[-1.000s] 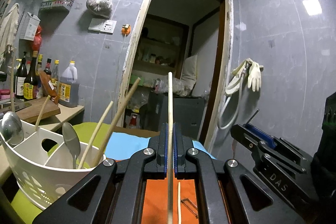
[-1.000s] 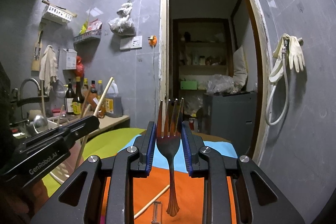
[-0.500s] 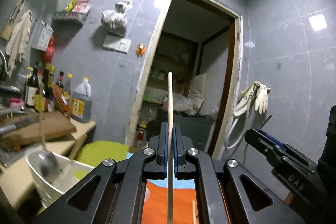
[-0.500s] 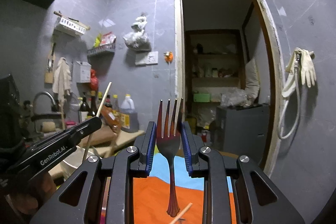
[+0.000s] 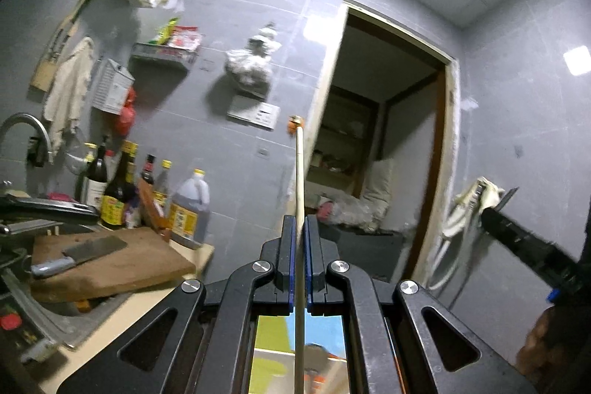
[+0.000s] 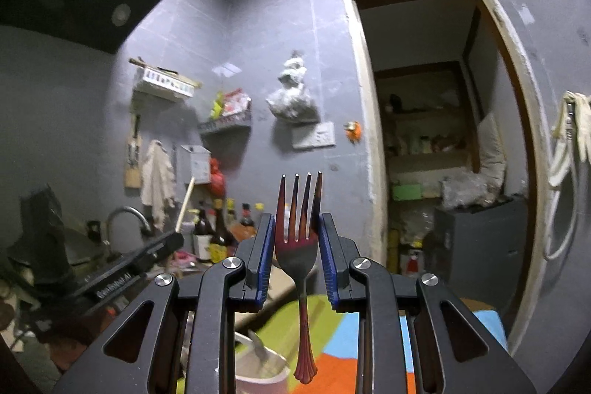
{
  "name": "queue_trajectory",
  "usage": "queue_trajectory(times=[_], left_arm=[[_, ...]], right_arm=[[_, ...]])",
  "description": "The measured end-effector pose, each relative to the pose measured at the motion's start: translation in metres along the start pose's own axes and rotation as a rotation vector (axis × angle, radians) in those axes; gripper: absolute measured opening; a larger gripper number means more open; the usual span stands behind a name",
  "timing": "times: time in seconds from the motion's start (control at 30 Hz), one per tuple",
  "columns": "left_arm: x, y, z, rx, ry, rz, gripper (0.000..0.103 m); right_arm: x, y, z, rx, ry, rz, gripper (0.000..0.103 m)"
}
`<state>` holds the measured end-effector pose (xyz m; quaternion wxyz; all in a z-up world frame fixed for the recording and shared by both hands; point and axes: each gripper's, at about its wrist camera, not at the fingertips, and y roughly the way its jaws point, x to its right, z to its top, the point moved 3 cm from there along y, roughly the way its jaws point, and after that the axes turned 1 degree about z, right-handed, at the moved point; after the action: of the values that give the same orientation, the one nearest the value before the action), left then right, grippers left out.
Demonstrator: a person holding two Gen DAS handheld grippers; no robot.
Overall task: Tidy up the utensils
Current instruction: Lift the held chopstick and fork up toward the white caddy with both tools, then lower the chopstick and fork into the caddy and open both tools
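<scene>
While both tools are raised high, the left hand-held gripper (image 5: 300, 261) is clenched on a single chopstick (image 5: 299, 180), which stands upright between the blue pads and passes down behind them. The right hand-held gripper (image 6: 297, 257) grasps a fork (image 6: 300, 246) by its head, tines up, handle hanging straight down.

Below the fork handle, at the bottom of the right view, I see the rim of the white holder (image 6: 258, 370) with a spoon (image 6: 258, 349) inside. So the holder lies under and slightly to the left of the fork, and the fork's long axis already points down toward it. I judge the right hand is the nearer one; it needs mostly a lowering. In the left view the holder cannot be made out clearly, so the chopstick's way to it is uncertain.

Farther out, on the counter (image 5: 147, 305), are a board (image 5: 110, 264) with a cleaver (image 5: 81, 253), and bottles (image 5: 122, 194) behind.
</scene>
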<state>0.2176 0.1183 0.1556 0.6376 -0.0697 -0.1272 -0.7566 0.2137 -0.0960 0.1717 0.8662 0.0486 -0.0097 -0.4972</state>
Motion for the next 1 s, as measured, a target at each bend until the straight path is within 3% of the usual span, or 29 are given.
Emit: queue_trajectory(times=[0.2, 0.47, 0.8, 1.0], left_arm=[[-0.038, 0.007, 0.002, 0.013, -0.079, 0.067, 0.003], [-0.068, 0.023, -0.008, 0.003, -0.119, 0.151, 0.003], [-0.073, 0.042, -0.033, -0.015, -0.108, 0.215, 0.003], [-0.071, 0.042, -0.045, -0.03, -0.103, 0.216, 0.003]], right_arm=[[-0.02, 0.019, 0.006, 0.006, 0.006, 0.051, 0.022], [-0.031, 0.043, -0.02, -0.047, 0.015, 0.048, 0.022], [-0.025, 0.065, -0.058, -0.119, 0.04, 0.019, 0.022], [-0.018, 0.071, -0.076, -0.159, 0.062, 0.005, 0.022]])
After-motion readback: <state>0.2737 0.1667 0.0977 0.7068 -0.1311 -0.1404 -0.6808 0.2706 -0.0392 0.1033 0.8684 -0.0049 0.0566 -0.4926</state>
